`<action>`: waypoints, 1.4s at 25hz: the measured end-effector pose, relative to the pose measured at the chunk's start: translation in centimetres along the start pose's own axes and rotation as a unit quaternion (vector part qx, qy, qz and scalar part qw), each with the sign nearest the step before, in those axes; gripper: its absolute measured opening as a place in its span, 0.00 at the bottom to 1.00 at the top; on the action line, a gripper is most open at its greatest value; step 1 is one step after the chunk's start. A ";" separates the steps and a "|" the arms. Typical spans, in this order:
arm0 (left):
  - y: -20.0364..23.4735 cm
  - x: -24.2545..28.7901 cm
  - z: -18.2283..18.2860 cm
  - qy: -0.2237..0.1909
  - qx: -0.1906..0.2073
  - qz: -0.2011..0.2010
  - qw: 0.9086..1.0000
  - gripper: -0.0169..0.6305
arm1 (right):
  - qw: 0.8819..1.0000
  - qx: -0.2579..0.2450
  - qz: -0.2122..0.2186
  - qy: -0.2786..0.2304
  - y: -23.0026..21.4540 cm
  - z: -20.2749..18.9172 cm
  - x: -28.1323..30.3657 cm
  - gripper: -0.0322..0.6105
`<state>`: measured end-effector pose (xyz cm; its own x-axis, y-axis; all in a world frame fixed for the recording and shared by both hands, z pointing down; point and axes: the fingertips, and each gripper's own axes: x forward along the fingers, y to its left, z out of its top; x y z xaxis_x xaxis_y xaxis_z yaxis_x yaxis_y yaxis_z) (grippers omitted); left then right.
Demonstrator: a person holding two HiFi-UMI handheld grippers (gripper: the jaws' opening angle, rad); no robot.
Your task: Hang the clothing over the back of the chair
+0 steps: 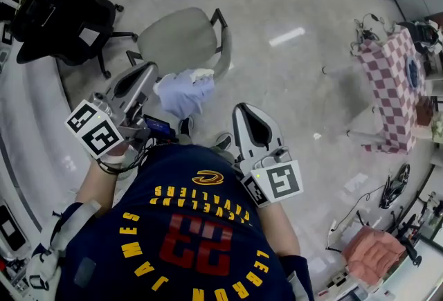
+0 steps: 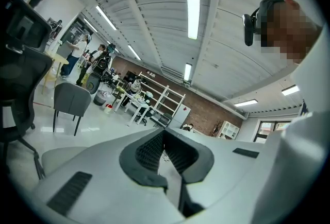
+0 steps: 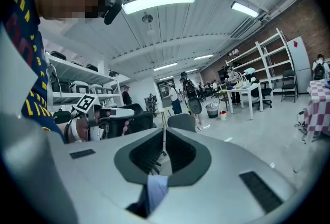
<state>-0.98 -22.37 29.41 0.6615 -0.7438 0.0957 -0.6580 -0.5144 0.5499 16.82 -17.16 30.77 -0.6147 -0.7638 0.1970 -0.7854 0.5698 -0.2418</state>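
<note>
on the polished grey floor, the cloth (image 1: 183,93) sits bunched at the chair (image 1: 183,40) back, seemingly draped there already. the left gripper (image 1: 151,73) and right gripper (image 1: 243,111) flank it, both jaws pressed together, probably to nudge it straight.

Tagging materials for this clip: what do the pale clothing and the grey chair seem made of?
Clothing: soft fabric, matte pale lavender-blue; it bunches in folds. Chair: looks like matte grey upholstery, fabric or mesh, hard to tell; armrest dark, probably plastic.
</note>
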 end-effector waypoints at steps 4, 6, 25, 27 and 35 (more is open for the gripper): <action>0.6 -0.1 -0.1 0.000 -0.008 0.001 1.000 0.03 | 1.000 -0.003 0.000 0.005 0.2 -0.1 0.4 0.08; 0.7 0.0 0.0 -0.001 -0.010 -0.001 1.000 0.03 | 1.000 -0.005 0.001 0.008 0.3 -0.2 0.6 0.08; 2.4 1.1 -0.1 0.013 -0.013 0.008 1.000 0.03 | 1.000 0.014 -0.005 0.023 -0.6 -1.4 0.9 0.08; 2.7 1.1 -0.3 0.014 -0.015 0.010 1.000 0.03 | 0.999 0.015 -0.006 0.028 -0.6 -1.8 0.9 0.08; 4.0 1.3 -0.6 0.018 -0.023 0.015 0.999 0.03 | 0.999 0.025 -0.006 0.042 -0.8 -2.7 1.6 0.08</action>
<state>-2.55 -25.16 32.27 0.6548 -0.7425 0.1412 -0.6609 -0.4719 0.5835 16.22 -18.04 33.84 -0.6104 -0.7416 0.2784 -0.7897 0.5426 -0.2862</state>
